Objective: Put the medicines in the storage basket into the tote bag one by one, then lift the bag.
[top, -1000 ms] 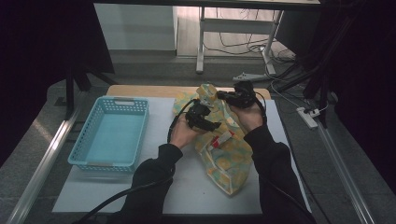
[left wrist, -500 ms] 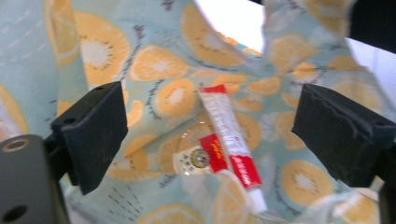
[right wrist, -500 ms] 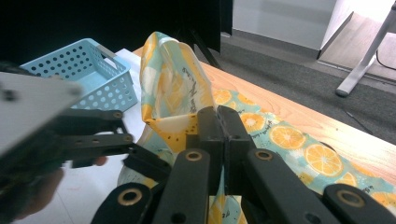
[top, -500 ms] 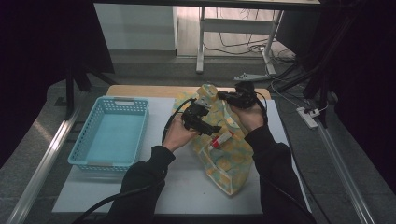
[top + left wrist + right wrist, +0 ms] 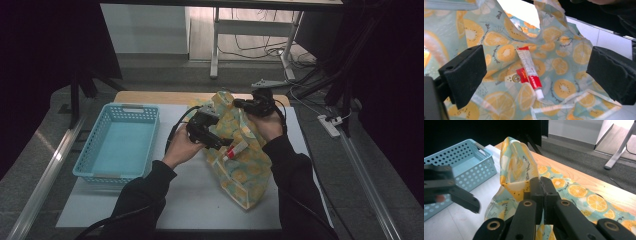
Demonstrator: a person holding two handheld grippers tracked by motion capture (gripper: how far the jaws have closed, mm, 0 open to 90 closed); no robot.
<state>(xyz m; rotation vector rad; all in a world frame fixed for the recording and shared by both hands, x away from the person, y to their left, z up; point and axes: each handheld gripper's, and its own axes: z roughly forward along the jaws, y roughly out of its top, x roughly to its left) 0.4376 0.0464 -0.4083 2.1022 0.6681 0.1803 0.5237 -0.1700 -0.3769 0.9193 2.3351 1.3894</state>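
**Tube dropped on the bag, left jaws spread**

Pulled back and up to the left since a second ago: left gripper, jaws just opened wide, nothing between the pads. Lying loose on the patterned cloth bag: red-and-white tube, white cap toward the near side, just right of the left gripper's tips in the high view. Draped across the middle of the table, the bag, its far edge lifted and pinched. Clamped shut on that raised fold of fabric: right gripper, at the bag's far right. Spread beneath the bag: white mat on a wooden tabletop. Standing well apart to the left: light blue perforated basket.
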